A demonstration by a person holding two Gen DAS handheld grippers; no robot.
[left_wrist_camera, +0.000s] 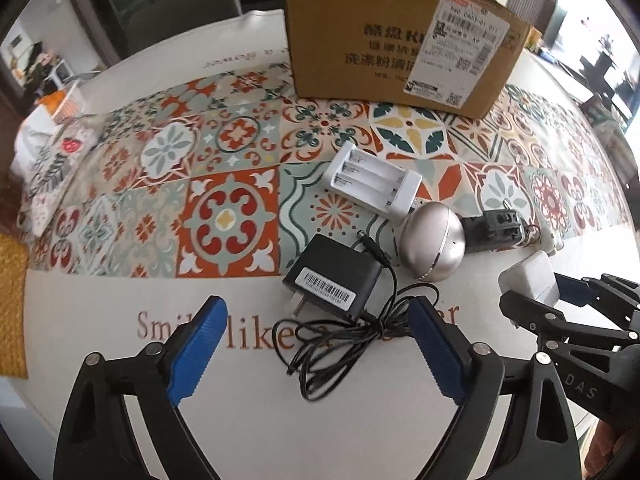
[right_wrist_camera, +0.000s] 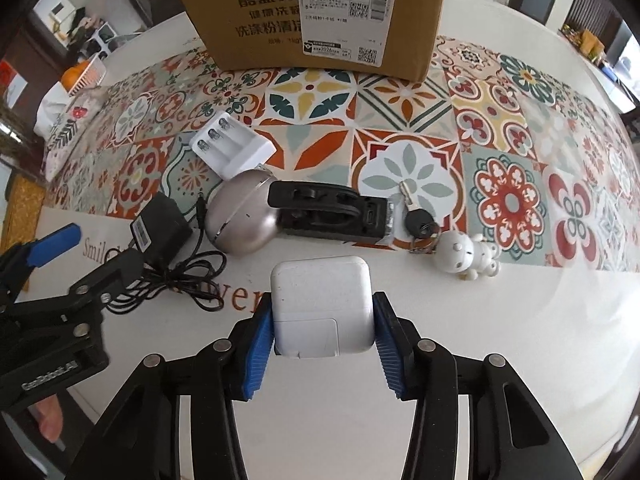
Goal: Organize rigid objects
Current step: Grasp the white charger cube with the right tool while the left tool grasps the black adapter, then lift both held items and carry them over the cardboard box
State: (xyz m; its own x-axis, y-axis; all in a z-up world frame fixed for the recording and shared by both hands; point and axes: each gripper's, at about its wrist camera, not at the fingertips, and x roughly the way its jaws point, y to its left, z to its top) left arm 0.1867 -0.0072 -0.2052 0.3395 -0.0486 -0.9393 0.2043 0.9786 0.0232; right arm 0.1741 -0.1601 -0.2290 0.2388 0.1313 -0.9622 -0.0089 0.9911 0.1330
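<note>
We hold the white charger clamped by its flat sides in our right gripper (stiff, smooth, probably light), left gripper apart

Bright dining room around your tabletop

You see a patterned tile-print mat across its white surface, a grey chair behind, and daylit windows at right.

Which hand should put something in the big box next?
The right one, probably. Its fingers already squeeze the white charger, so it only has to carry it to the cardboard box. The left gripper is open above the black adapter, holding nothing yet.
</note>
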